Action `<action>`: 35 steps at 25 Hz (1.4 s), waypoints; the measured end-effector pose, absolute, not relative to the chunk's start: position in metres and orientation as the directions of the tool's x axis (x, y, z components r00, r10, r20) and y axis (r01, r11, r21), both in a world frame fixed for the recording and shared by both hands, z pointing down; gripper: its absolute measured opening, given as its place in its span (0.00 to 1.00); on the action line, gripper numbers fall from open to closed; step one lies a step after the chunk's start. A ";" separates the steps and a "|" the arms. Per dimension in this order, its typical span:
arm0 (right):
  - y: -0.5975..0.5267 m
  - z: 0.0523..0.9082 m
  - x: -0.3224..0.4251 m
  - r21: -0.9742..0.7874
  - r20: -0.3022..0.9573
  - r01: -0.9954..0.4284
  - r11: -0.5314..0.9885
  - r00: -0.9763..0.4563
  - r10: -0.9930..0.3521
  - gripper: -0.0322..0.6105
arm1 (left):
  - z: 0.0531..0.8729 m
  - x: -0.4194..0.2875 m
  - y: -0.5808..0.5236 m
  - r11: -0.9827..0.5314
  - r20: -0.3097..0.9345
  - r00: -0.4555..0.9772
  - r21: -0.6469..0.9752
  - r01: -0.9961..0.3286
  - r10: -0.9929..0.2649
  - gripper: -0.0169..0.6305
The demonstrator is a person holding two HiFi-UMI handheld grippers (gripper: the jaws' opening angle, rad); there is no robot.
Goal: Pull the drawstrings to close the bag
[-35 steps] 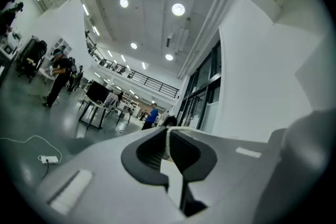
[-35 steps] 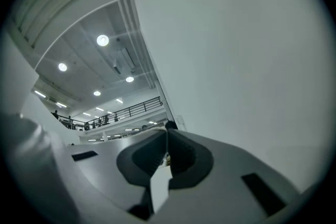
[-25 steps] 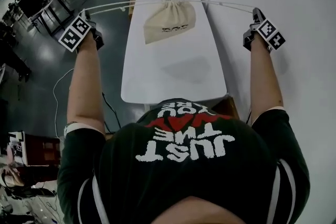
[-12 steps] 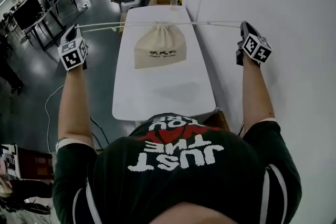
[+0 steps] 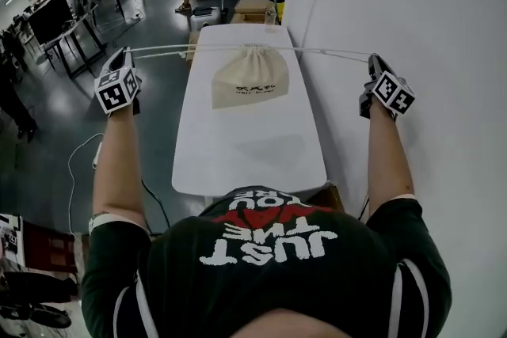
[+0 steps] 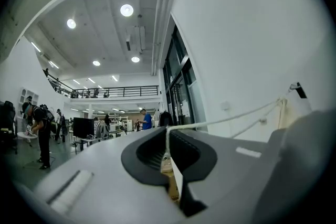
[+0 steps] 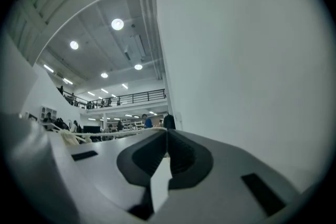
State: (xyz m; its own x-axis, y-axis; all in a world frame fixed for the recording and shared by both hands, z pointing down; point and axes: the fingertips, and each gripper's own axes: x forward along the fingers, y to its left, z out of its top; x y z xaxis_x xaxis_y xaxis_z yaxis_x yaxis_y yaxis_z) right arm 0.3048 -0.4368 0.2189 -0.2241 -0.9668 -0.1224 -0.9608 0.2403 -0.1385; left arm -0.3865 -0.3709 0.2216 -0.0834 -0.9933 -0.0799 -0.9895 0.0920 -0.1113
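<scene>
I'm seeing a cream, dark-printed bag [image 5: 250, 78], white drawstrings [image 5: 198, 49] and a white table [image 5: 245, 162]; my left gripper [image 5: 121, 58] and right gripper [image 5: 371, 62] are wearing black-and-white squares.

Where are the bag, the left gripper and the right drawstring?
bag [image 5: 250, 79], head view, middle of the cloth body.
left gripper [image 6: 167, 131], left gripper view, where the jaw tips meet.
right drawstring [image 5: 333, 53], head view, mid-span, right of the bag.
</scene>
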 end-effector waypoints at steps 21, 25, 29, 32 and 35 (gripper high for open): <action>-0.451 0.225 0.291 -0.111 -0.131 -0.945 0.307 -0.292 -0.947 0.07 | 0.225 -0.401 -0.385 0.041 -0.057 -0.037 -0.055 -0.998 -0.998 0.04; -0.449 0.233 0.288 -0.133 -0.102 -0.946 0.296 -0.284 -0.953 0.07 | 0.244 -0.396 -0.383 0.030 0.002 -0.030 -0.050 -0.998 -1.000 0.04; -0.448 0.228 0.289 -0.135 -0.089 -0.950 0.282 -0.272 -0.958 0.07 | 0.240 -0.391 -0.390 0.012 0.026 -0.014 -0.069 -0.998 -1.000 0.04; -0.454 0.233 0.287 -0.126 -0.068 -0.952 0.278 -0.271 -0.960 0.07 | 0.238 -0.388 -0.399 0.007 0.040 -0.010 -0.071 -0.997 -0.999 0.04; -0.457 0.237 0.285 -0.116 -0.051 -0.953 0.278 -0.274 -0.960 0.07 | 0.235 -0.383 -0.407 0.002 0.052 -0.007 -0.077 -0.997 -0.999 0.04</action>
State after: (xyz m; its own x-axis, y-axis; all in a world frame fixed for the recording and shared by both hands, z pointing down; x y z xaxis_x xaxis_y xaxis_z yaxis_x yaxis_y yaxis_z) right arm 0.2853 -0.4575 0.2368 -0.2741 -0.9604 -0.0508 -0.9534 0.2783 -0.1163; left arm -0.3834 -0.4073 0.2346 -0.0065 -0.9986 0.0524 -0.9971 0.0025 -0.0766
